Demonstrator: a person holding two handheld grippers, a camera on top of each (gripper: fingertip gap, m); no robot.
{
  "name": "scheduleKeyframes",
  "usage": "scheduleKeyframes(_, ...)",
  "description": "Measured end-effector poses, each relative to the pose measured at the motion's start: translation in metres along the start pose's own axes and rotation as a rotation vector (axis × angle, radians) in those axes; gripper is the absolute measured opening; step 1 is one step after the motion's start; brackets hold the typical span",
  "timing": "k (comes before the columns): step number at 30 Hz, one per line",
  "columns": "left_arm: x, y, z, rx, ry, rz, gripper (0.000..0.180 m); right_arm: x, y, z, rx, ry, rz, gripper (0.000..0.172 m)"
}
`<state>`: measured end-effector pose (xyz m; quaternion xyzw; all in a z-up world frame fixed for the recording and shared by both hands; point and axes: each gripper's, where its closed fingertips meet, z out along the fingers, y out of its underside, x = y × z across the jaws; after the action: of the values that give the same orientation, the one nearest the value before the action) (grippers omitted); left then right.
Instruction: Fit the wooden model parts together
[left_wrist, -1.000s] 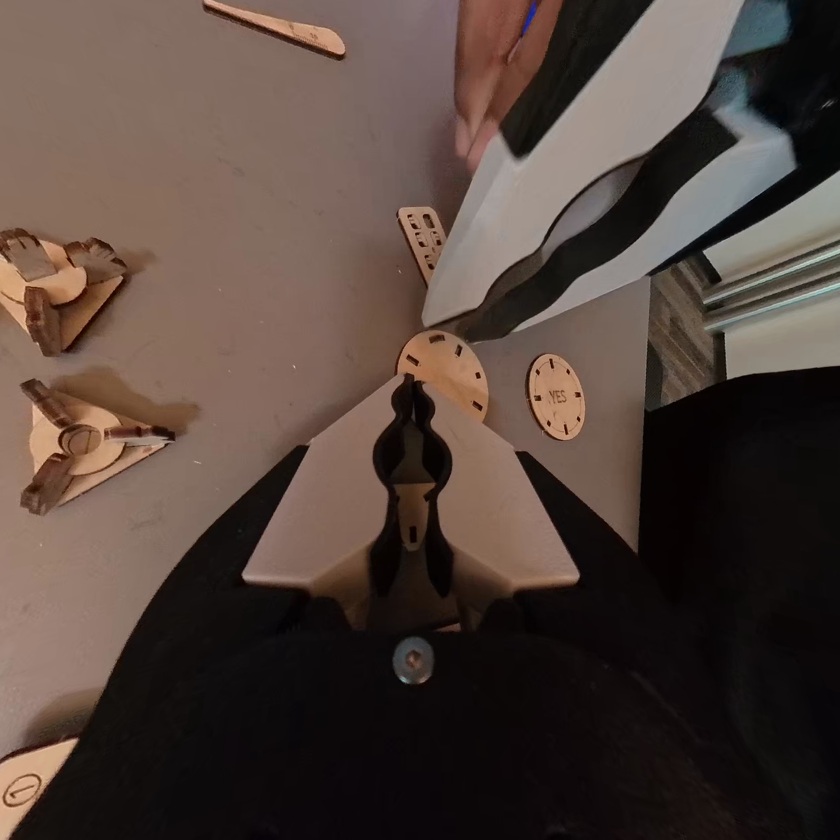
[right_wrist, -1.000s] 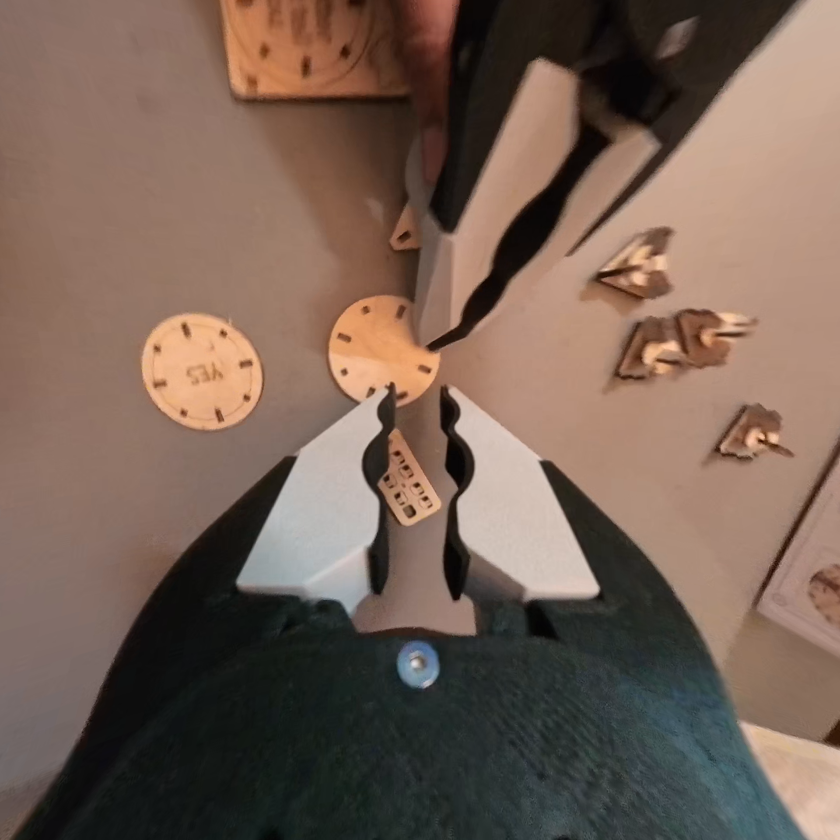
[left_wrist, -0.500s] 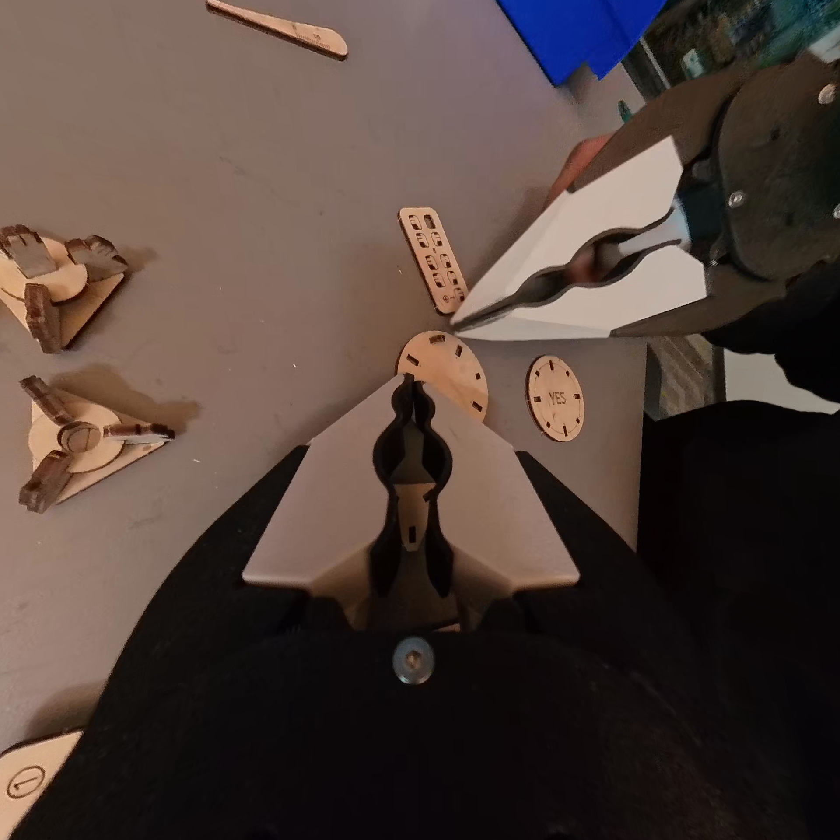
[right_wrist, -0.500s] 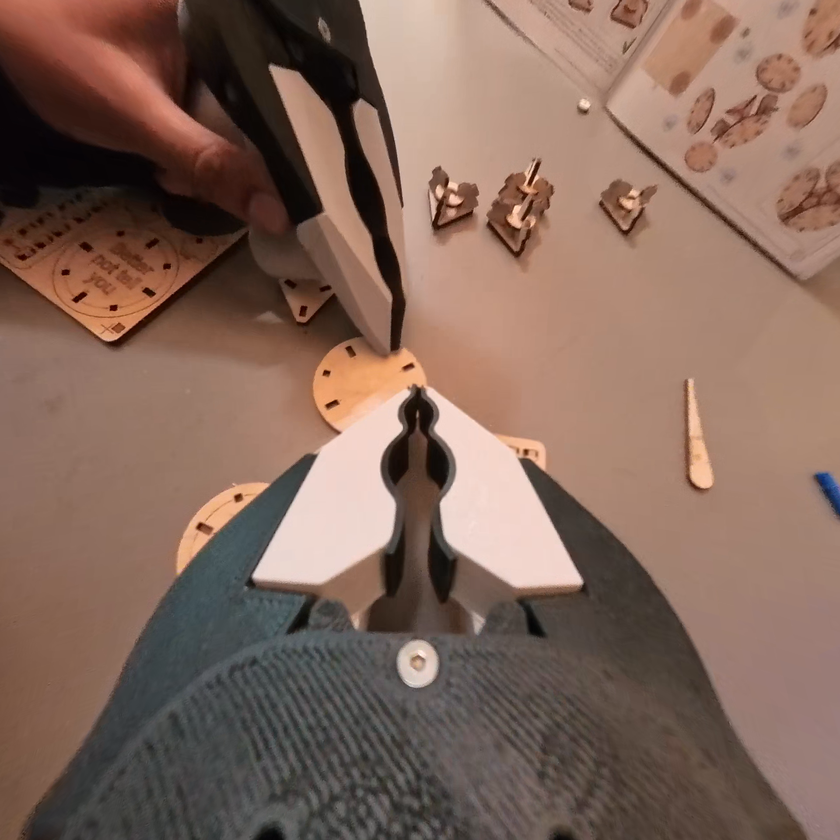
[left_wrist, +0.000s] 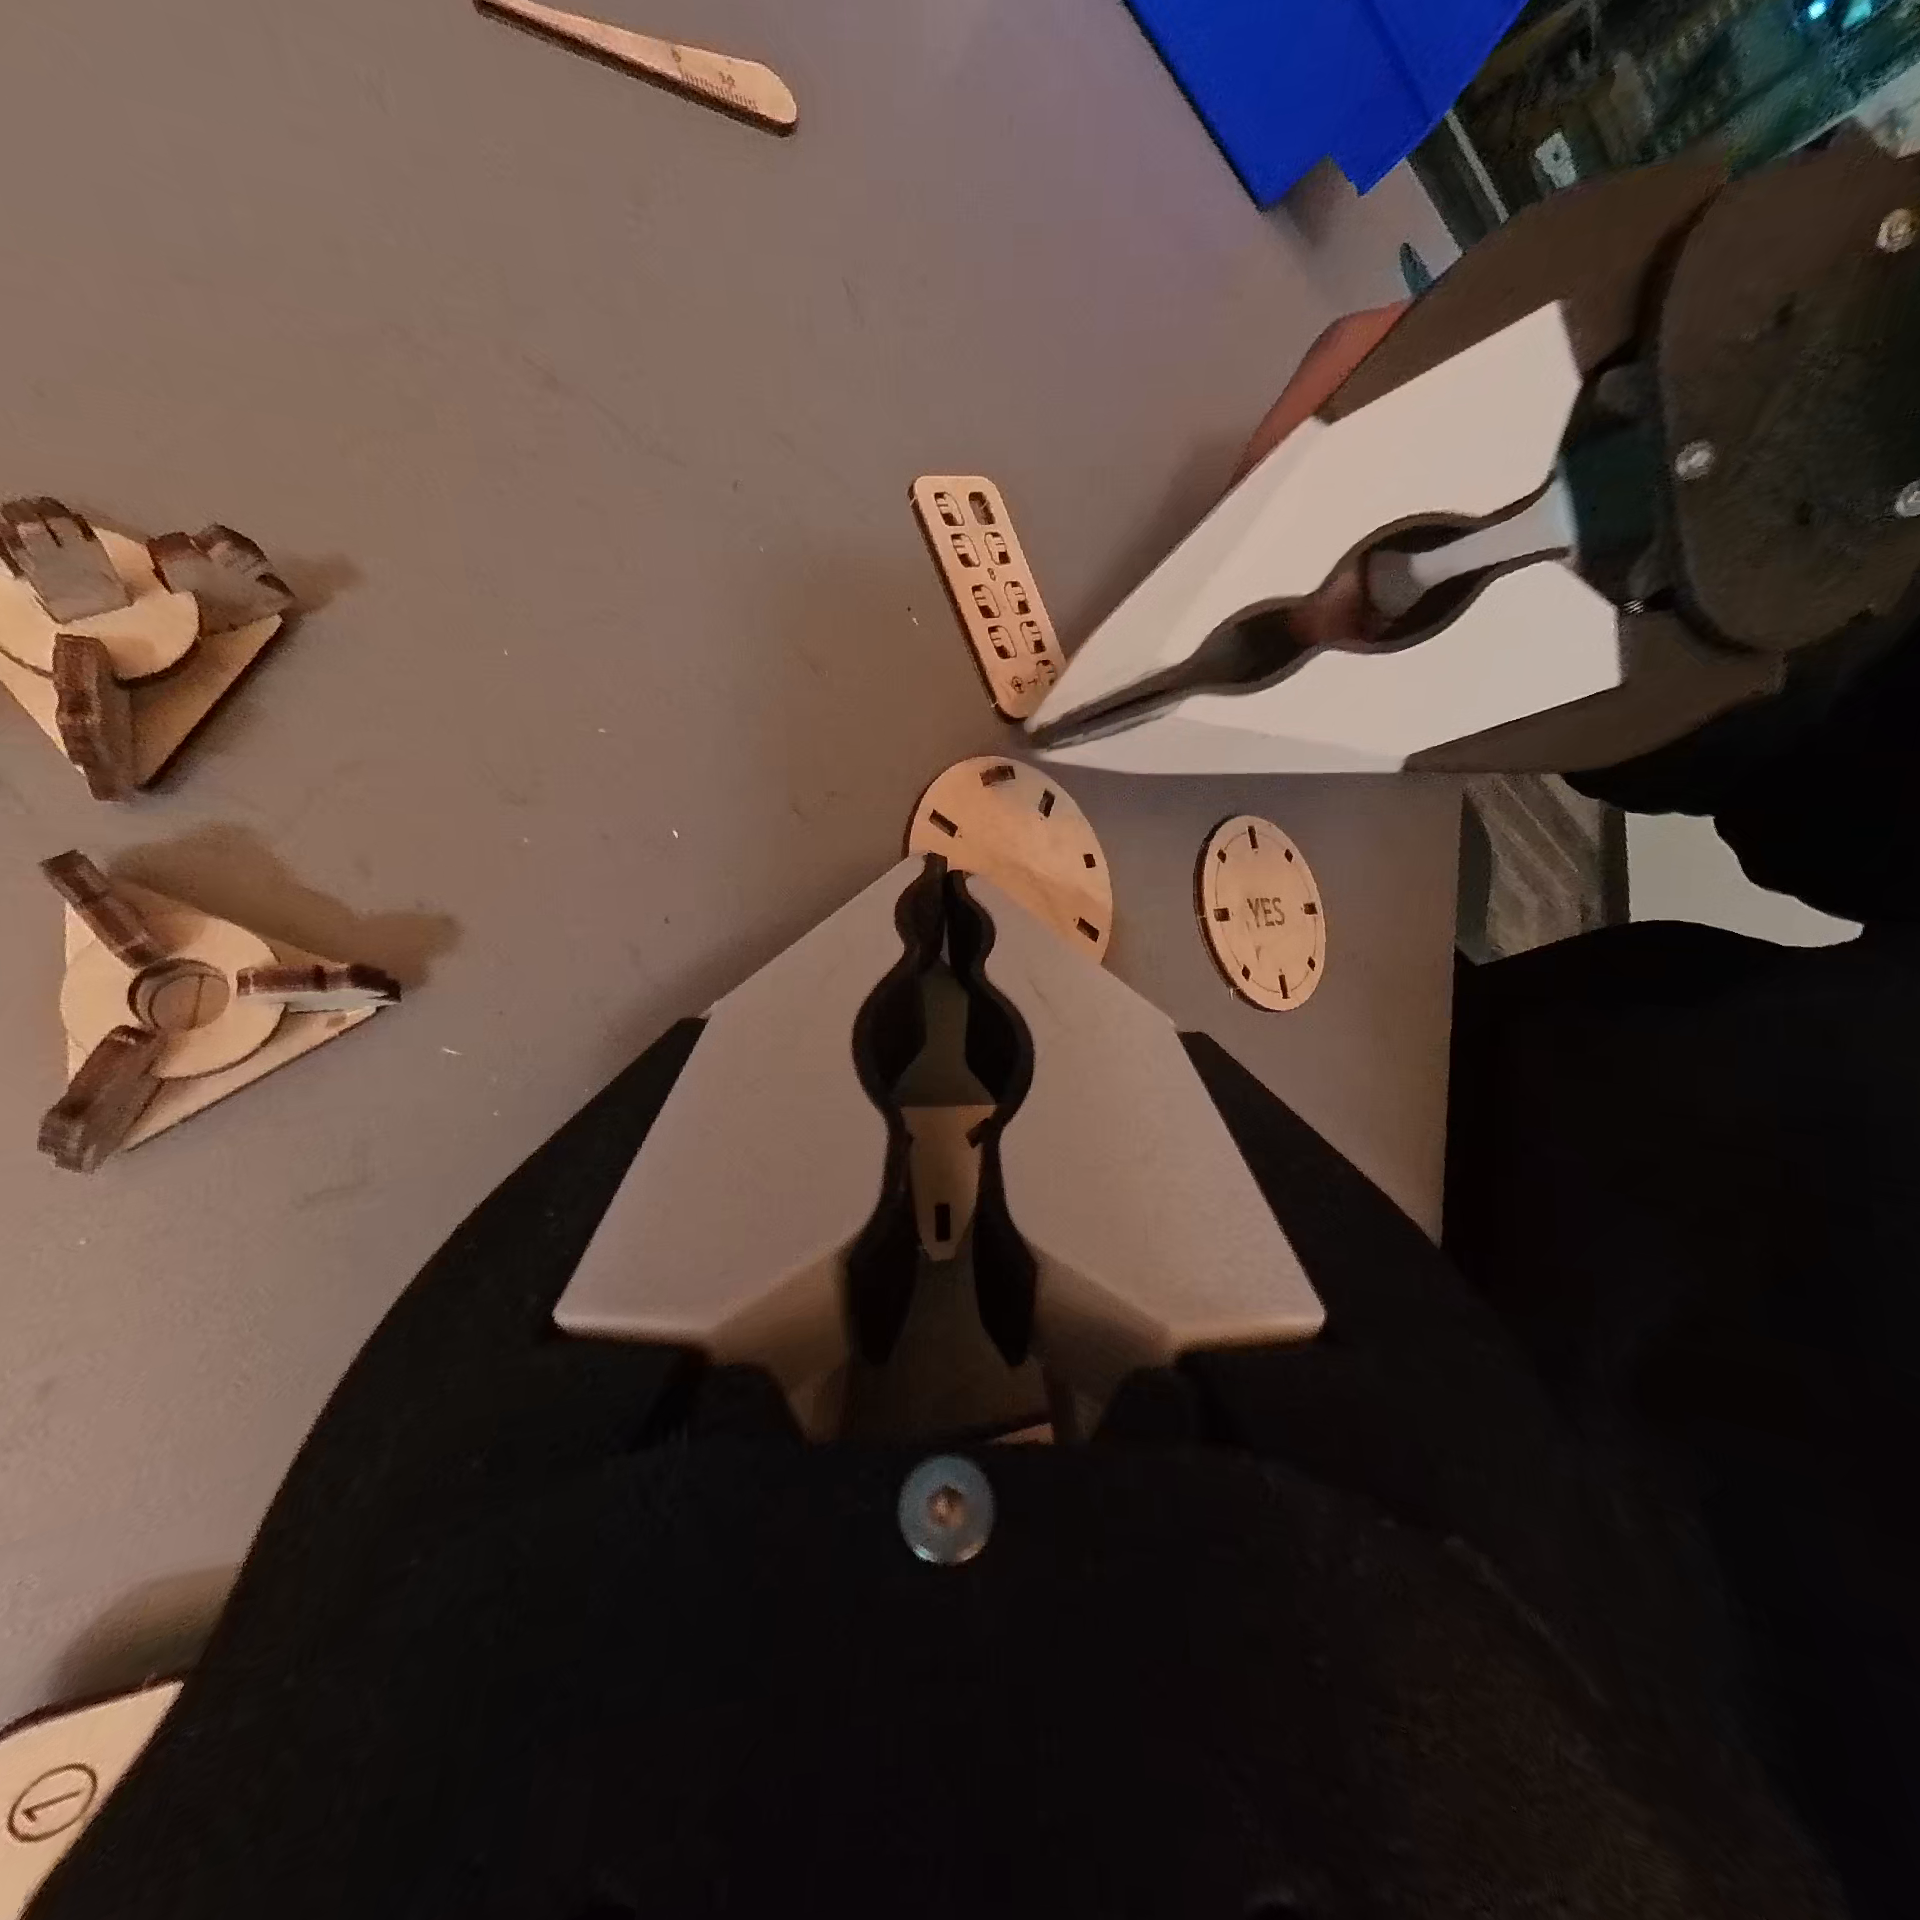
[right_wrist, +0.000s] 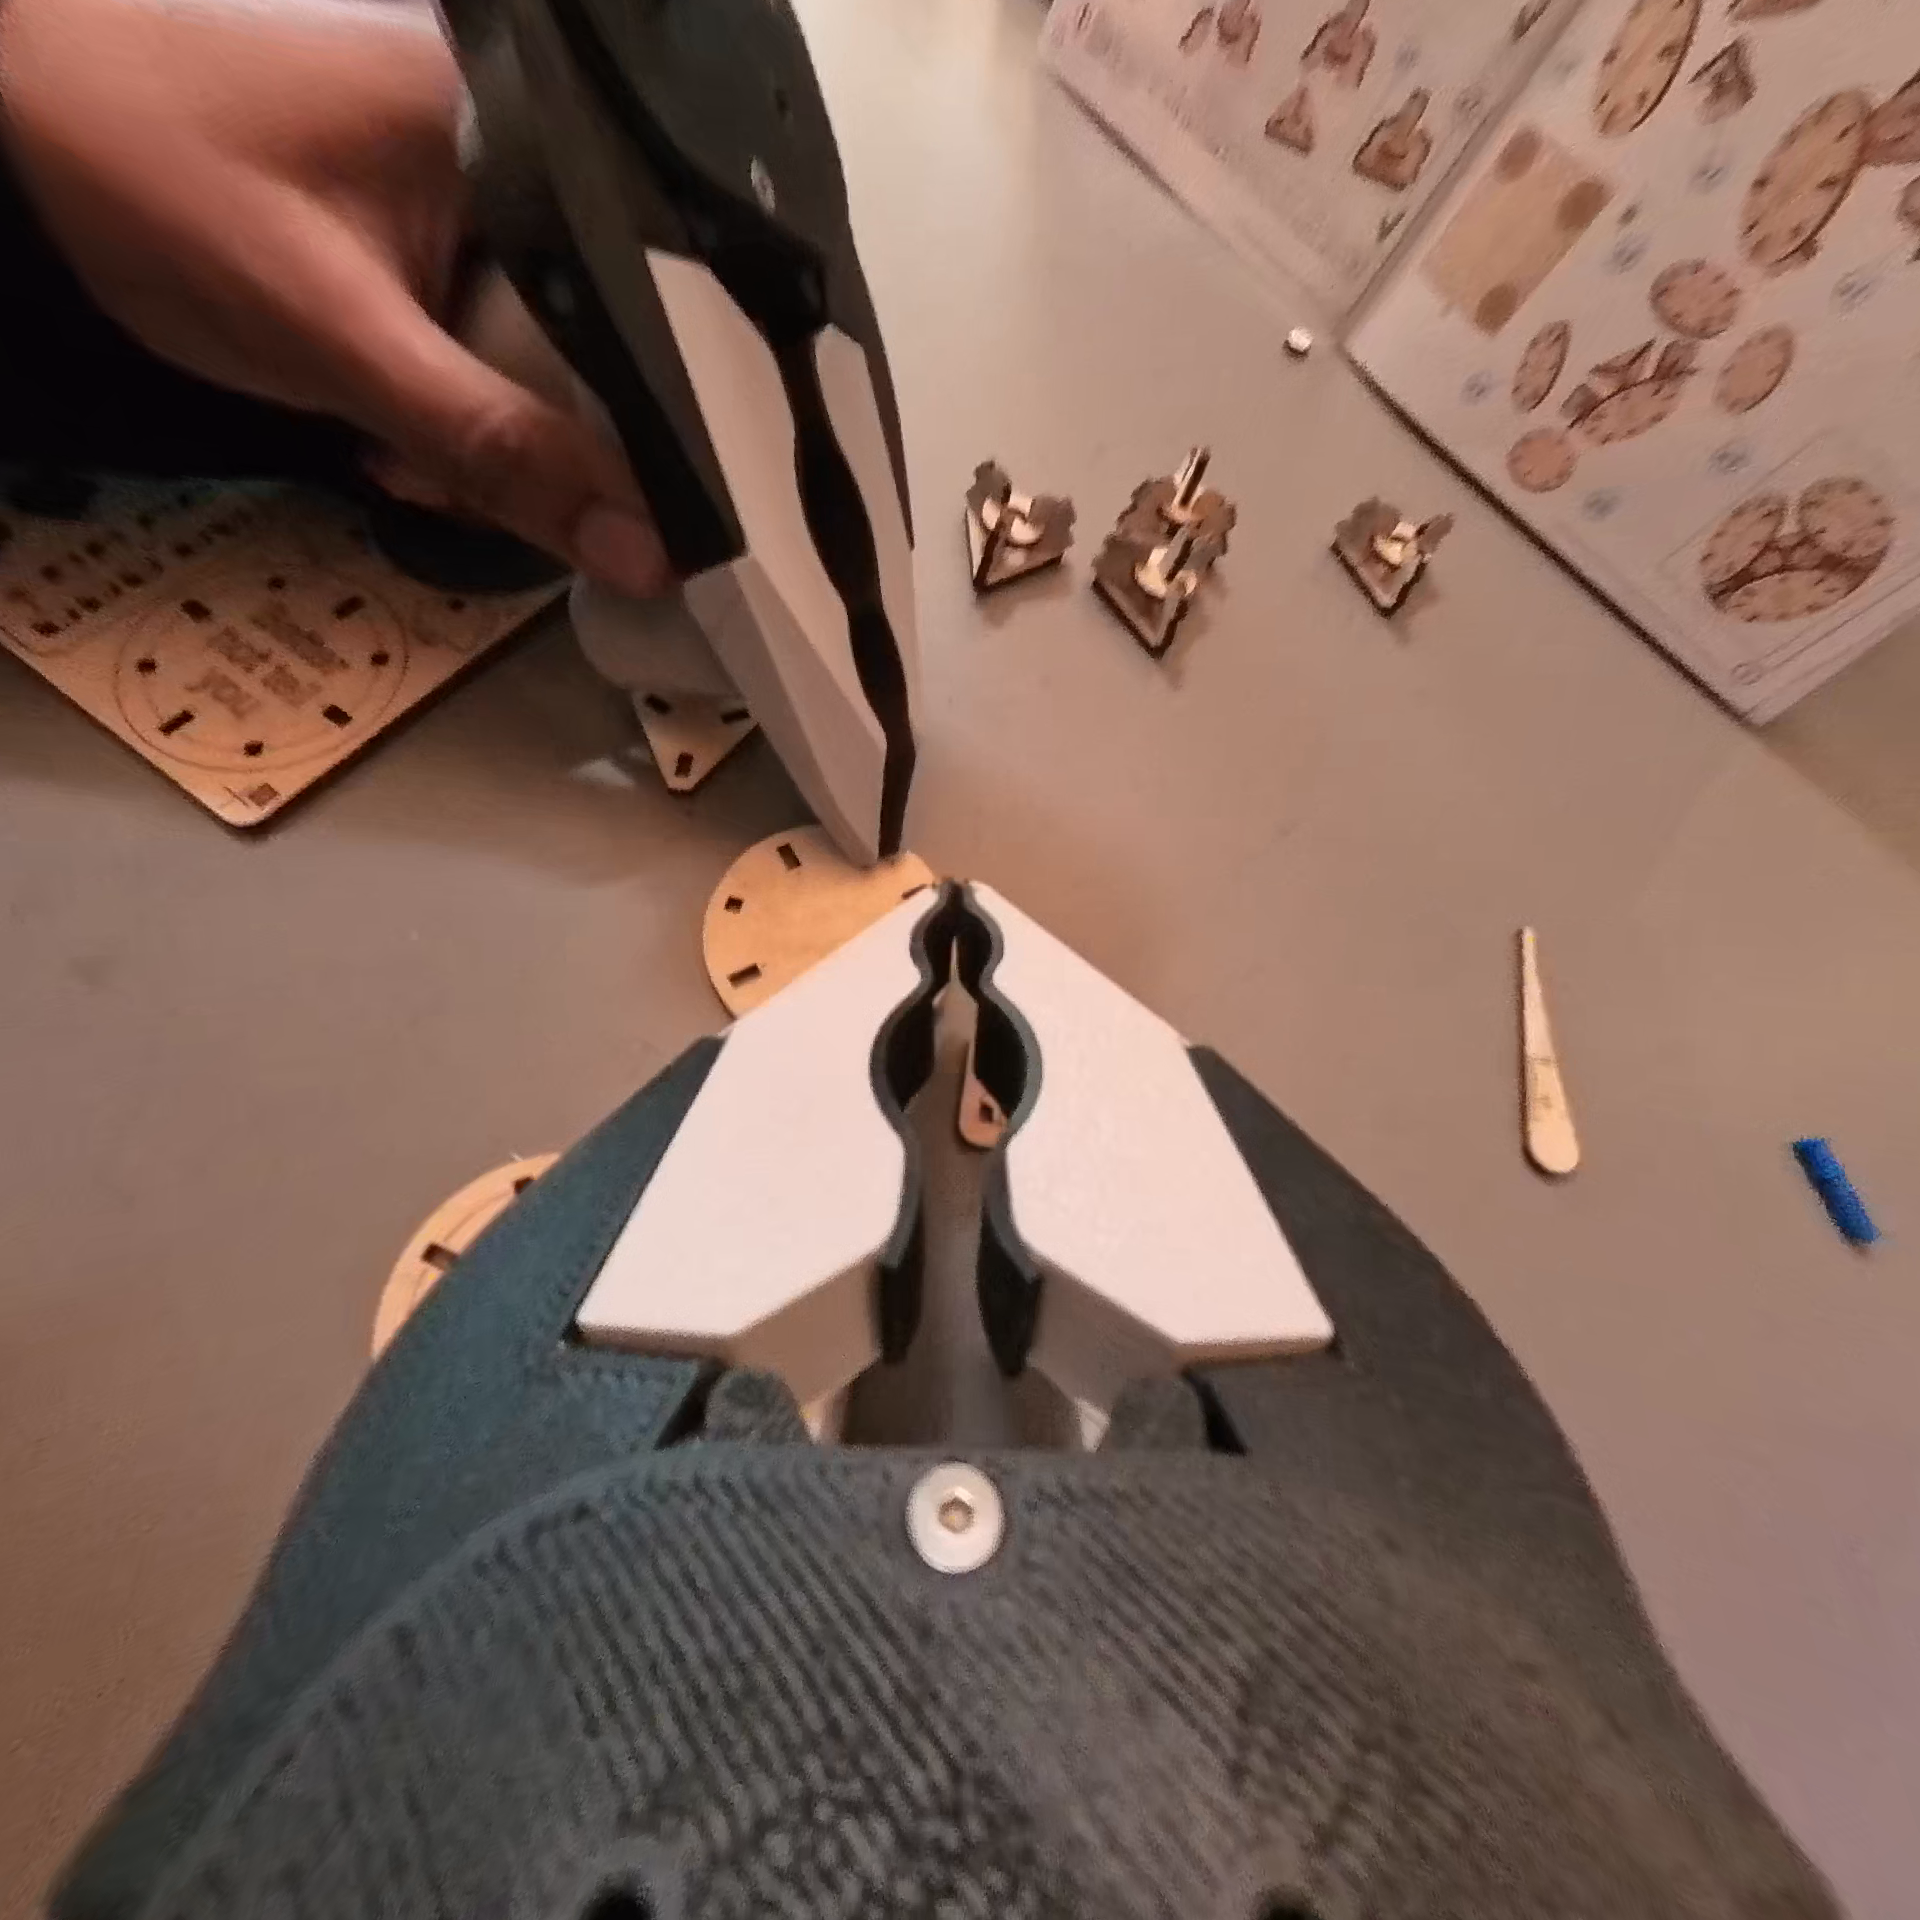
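Both pairs pinched together, left tongs (left_wrist: 938, 868) and right tongs (right_wrist: 954, 889) nose down at one wooden disc (left_wrist: 1029, 862) (second disc (left_wrist: 1260, 912) just beside) on the tabletop (left_wrist: 520, 364).

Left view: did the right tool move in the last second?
Yes. The right tool swung from steep above the plain wooden disc to low, its tip by the slotted strip.

Slotted wooden disc (left_wrist: 1013, 857) flat on grey table, touching both shut tool tips.
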<state>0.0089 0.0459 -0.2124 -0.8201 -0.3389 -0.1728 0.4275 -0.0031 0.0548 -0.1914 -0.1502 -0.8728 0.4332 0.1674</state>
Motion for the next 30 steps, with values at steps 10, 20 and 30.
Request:
scheduleKeyframes(10,0.000,0.000,0.000,0.001,0.007,-0.007,0.000,-0.003,0.006,0.006,-0.055,-0.024,0.002,0.000)
scheduleKeyframes(20,0.000,0.000,0.000,0.001,-0.001,-0.002,0.000,-0.003,0.014,0.005,-0.077,-0.031,0.019,0.000)
scheduleKeyframes(30,0.000,0.000,0.000,0.001,0.004,-0.007,0.000,0.001,0.013,0.007,-0.079,-0.019,0.052,0.000)
